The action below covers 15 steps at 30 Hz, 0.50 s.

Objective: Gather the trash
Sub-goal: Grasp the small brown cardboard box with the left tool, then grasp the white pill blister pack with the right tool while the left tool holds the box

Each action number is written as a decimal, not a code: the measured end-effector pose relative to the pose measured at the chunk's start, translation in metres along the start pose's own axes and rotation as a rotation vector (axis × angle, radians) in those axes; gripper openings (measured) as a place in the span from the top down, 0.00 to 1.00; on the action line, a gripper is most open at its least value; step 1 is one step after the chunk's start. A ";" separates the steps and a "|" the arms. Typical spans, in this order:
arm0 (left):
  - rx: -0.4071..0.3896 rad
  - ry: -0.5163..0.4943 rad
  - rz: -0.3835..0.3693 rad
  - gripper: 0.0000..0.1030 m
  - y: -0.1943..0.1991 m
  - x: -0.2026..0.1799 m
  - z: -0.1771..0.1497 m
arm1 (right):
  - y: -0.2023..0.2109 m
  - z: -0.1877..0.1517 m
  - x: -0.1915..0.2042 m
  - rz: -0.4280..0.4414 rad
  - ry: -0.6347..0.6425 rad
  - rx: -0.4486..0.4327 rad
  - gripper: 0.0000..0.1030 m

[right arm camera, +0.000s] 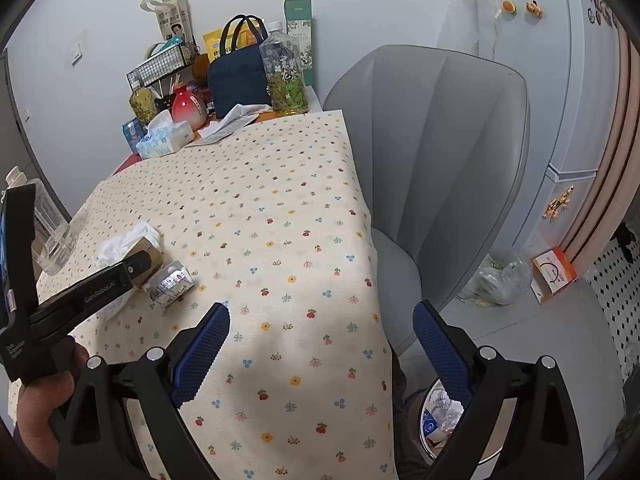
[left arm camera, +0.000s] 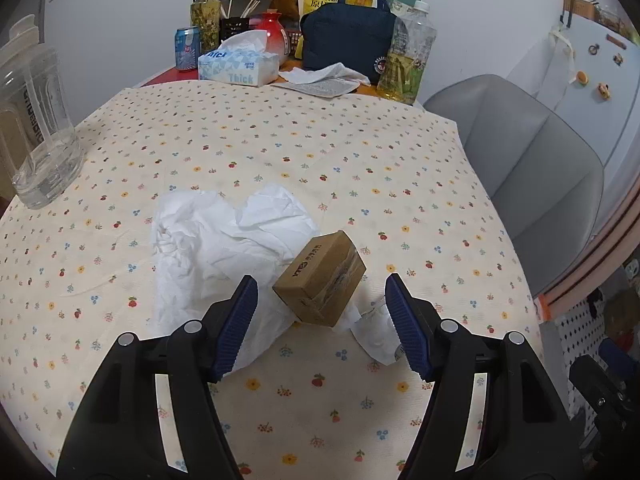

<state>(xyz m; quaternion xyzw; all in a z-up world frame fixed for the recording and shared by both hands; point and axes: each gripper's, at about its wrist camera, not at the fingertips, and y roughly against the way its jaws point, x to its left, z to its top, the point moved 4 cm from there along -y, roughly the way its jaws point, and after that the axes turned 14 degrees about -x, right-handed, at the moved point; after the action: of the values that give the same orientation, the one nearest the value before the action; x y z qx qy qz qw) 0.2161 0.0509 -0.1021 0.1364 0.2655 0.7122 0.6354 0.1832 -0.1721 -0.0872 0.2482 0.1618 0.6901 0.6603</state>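
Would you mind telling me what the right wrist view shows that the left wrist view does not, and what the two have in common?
Only the right wrist view shows the trash bin on the floor beside the table, the open right gripper, and the orange box by the fridge.

Only the left wrist view shows the blue can and the open left gripper framing the trash.

Both show the small cardboard box lying on crumpled white tissue, the tissue pack, the navy bag and the grey chair.
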 end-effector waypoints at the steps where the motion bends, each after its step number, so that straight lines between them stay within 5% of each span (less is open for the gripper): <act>1: 0.001 0.001 0.000 0.35 -0.001 0.000 0.000 | -0.001 0.000 0.000 0.000 0.002 0.002 0.12; 4: -0.002 -0.005 0.009 0.36 -0.004 -0.001 -0.001 | -0.002 -0.001 0.001 0.002 0.005 0.006 0.12; 7: 0.019 -0.004 0.011 0.58 -0.009 0.000 -0.002 | -0.001 0.000 0.001 0.002 0.006 0.004 0.12; 9: 0.023 0.005 0.004 0.62 -0.008 0.002 -0.002 | 0.000 0.001 0.002 0.003 0.007 0.001 0.12; 15: -0.020 0.022 -0.010 0.65 0.017 0.009 0.007 | 0.005 0.004 0.012 0.016 0.019 -0.009 0.12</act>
<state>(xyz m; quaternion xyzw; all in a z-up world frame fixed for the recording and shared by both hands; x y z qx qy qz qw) 0.2045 0.0604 -0.0885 0.1207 0.2659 0.7130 0.6375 0.1811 -0.1613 -0.0801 0.2399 0.1630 0.6985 0.6542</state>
